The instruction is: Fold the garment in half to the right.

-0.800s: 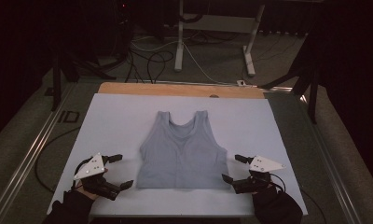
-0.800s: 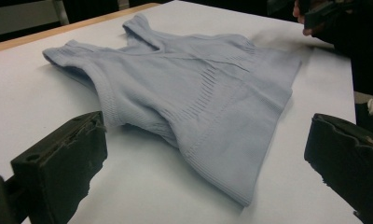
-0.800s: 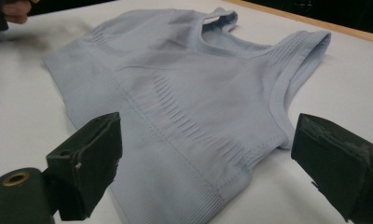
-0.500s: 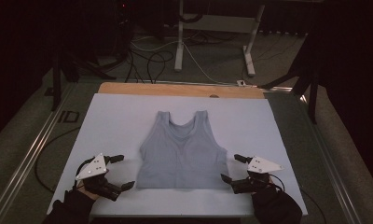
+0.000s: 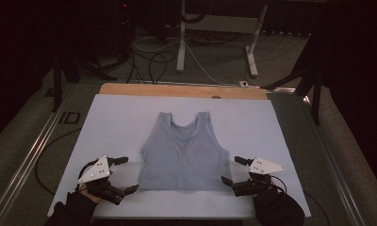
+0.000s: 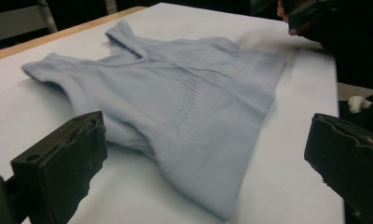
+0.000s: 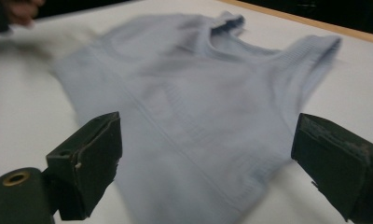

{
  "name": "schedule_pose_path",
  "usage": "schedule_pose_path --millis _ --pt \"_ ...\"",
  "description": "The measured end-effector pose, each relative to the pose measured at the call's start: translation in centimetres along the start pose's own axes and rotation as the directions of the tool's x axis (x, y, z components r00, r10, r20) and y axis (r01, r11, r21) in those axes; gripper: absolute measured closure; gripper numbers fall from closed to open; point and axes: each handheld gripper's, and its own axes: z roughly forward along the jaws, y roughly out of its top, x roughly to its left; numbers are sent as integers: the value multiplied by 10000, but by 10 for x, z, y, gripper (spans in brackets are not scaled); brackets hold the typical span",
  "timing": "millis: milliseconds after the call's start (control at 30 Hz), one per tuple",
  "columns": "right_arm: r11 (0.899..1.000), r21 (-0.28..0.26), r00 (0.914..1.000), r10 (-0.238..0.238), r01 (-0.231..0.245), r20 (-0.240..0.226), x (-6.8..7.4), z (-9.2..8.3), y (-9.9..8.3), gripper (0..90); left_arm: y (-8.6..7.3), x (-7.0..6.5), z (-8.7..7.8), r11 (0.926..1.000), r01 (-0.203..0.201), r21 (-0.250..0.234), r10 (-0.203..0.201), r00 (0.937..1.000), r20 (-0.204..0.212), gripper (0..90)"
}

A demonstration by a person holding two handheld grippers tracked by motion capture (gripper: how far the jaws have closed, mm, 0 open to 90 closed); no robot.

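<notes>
High view: a light blue tank top (image 5: 183, 153) lies flat in the middle of a white board (image 5: 116, 117) on the table, straps pointing away from the person. The left gripper (image 5: 124, 174) sits just beside the top's bottom left corner, jaws wide apart and holding nothing. The right gripper (image 5: 234, 170) sits just beside the bottom right corner, jaws also spread and empty.

Left gripper view: the two black jaws stand far apart, with the tank top (image 6: 184, 102) lying on the board ahead of them.

Right gripper view: the jaws stand wide apart too, and the blurry tank top (image 7: 194, 107) lies flat between and beyond them.
</notes>
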Motion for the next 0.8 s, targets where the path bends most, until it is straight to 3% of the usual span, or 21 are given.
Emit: schedule_pose_path --millis 233,467,600,800 --pt "9993 -178 9994 -336 336 12 6 0 16 86 12 -8 1 9996 -248 163 245 9995 198 2" --pt "9967 -289 9971 -761 762 51 4 3 47 86 35 -17 1 9986 -508 171 501 9980 386 2" --pt "9948 -394 9955 -947 944 -59 2 7 60 87 43 -17 0 9983 -550 168 543 9978 388 2" --pt "9932 -554 9937 -1046 1023 -404 -2 21 84 87 54 -19 1 9976 -584 386 582 9983 44 2"
